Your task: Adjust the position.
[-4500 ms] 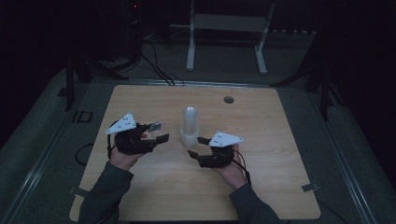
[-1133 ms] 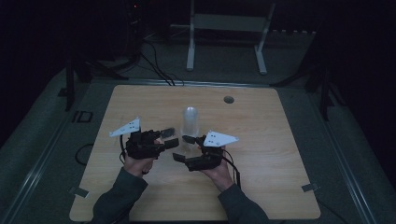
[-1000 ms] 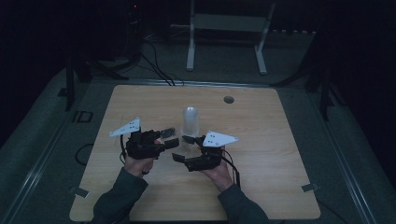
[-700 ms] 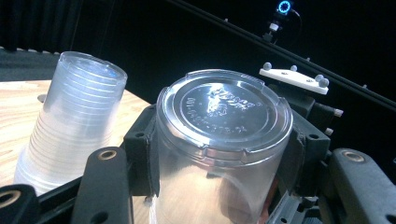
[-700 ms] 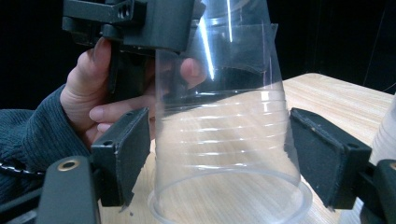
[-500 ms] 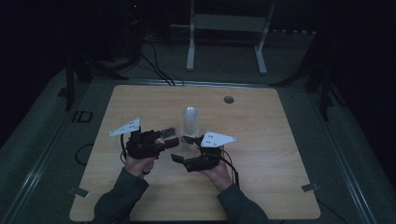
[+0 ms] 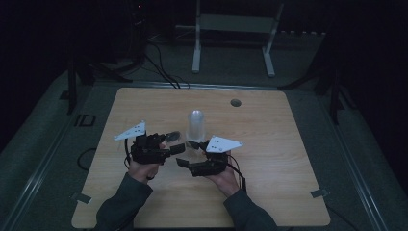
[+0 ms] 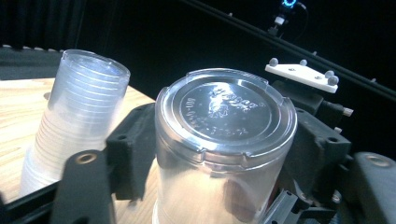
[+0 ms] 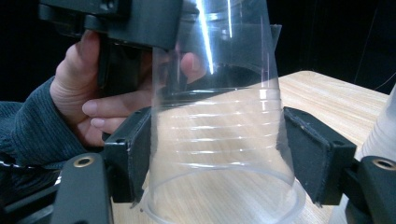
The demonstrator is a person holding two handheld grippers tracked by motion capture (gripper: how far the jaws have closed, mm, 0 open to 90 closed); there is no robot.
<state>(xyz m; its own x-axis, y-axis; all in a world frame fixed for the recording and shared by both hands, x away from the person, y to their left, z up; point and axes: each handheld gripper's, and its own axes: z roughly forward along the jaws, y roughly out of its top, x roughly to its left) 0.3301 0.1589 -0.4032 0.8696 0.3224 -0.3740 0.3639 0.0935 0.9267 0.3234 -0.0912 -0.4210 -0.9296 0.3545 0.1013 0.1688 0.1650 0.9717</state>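
While both tools meet over table [image 7: 288,159], upside-down clear cup [image 8: 224,144] clamped by L gripper [image 8: 219,158] & R gripper [image 9: 217,154], cup stack [image 7: 196,126] just beside, prob. untouched.

A rectangular light wooden table [image 7: 144,106] with rounded corners and a small round dark hole [image 7: 235,102] near its far edge stands on a grey floor [image 7: 43,139] in a dim room whose surroundings fall away into black. Behind the table stands a pale metal frame stand [image 7: 231,29], with dark cables [image 7: 159,72] trailing across the floor beside it.
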